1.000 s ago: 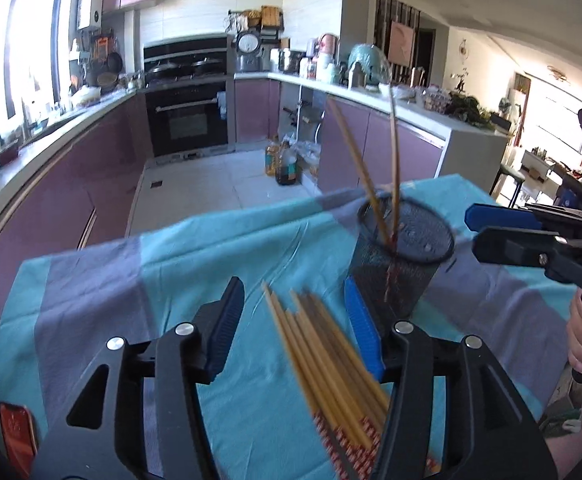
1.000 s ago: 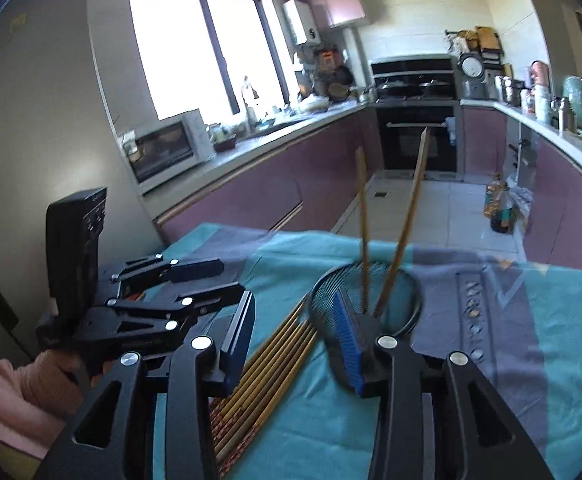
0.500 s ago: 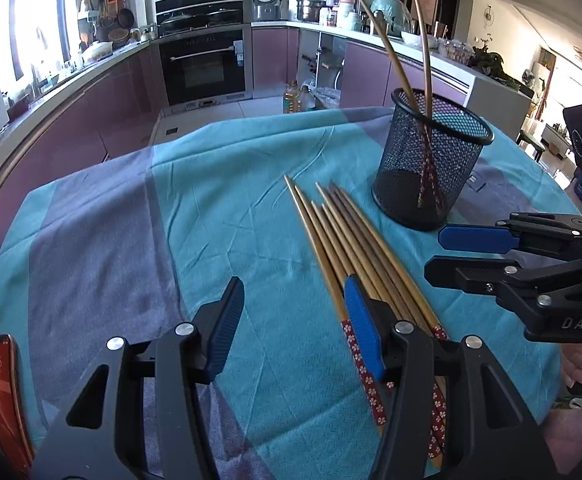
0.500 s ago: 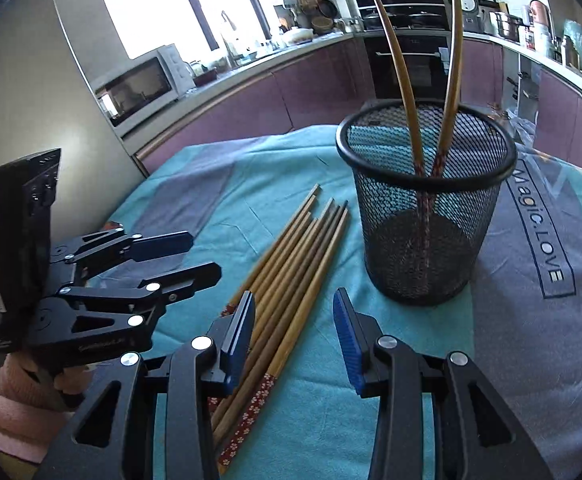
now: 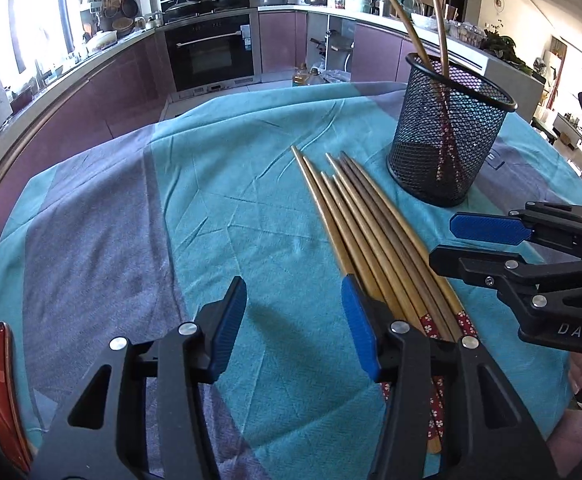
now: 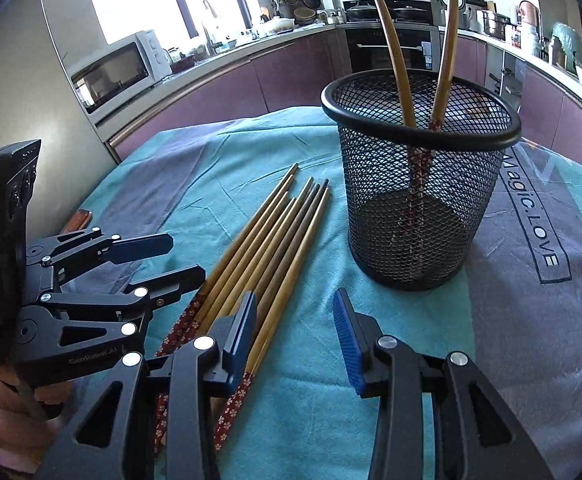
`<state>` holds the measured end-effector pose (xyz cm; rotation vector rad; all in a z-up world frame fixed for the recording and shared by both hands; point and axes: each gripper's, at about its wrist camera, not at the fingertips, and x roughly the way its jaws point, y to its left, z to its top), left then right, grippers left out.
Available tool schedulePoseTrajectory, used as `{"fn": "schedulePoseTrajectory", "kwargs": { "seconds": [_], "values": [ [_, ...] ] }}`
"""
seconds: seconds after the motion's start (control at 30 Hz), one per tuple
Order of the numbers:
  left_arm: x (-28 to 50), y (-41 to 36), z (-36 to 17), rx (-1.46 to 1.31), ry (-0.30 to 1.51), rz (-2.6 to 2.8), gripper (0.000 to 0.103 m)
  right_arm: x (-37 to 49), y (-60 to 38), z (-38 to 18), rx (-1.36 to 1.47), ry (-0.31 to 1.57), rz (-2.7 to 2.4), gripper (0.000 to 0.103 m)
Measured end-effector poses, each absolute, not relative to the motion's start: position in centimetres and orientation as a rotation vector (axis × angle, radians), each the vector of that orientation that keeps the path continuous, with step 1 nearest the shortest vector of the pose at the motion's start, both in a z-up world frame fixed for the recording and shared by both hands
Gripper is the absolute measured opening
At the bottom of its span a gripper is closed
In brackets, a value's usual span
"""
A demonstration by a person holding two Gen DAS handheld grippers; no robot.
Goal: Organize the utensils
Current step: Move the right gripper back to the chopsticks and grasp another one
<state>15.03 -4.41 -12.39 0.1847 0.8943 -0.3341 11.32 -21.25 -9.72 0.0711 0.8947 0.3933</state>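
Note:
Several wooden chopsticks with red flowered ends lie side by side on the teal cloth; they also show in the right wrist view. A black mesh holder stands upright beyond them with two chopsticks leaning inside; the holder also shows in the right wrist view. My left gripper is open and empty, low over the cloth just left of the pile. My right gripper is open and empty, its left finger over the pile's red ends. Each gripper shows in the other's view.
The table is covered by a teal and grey cloth printed "Magic.LOVE". A red phone lies at the table's left edge. Kitchen counters, an oven and a microwave stand beyond the table.
Both grippers have come down and drawn back from above the holder to low over the cloth near the chopsticks' red ends. Both stayed open. The chopsticks and holder have not moved.

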Motion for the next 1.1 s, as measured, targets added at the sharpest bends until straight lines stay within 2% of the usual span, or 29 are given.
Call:
{"fn": "schedulePoseTrajectory", "kwargs": {
  "seconds": [0.47,0.7,1.1],
  "values": [
    [15.8,-5.0,-12.6,0.187,0.894,-0.346,0.048,11.4,-21.1,-10.0,0.014,0.906,0.353,0.036],
    [16.5,-5.1,-12.5,0.163,0.904,-0.368,0.048,11.7,-20.8,-10.0,-0.012,0.916,0.327,0.029],
    [17.2,-5.8,-13.0,0.167,0.915,-0.369,0.047,12.0,-20.7,-10.0,0.0,0.916,0.328,0.029]
  ]
}}
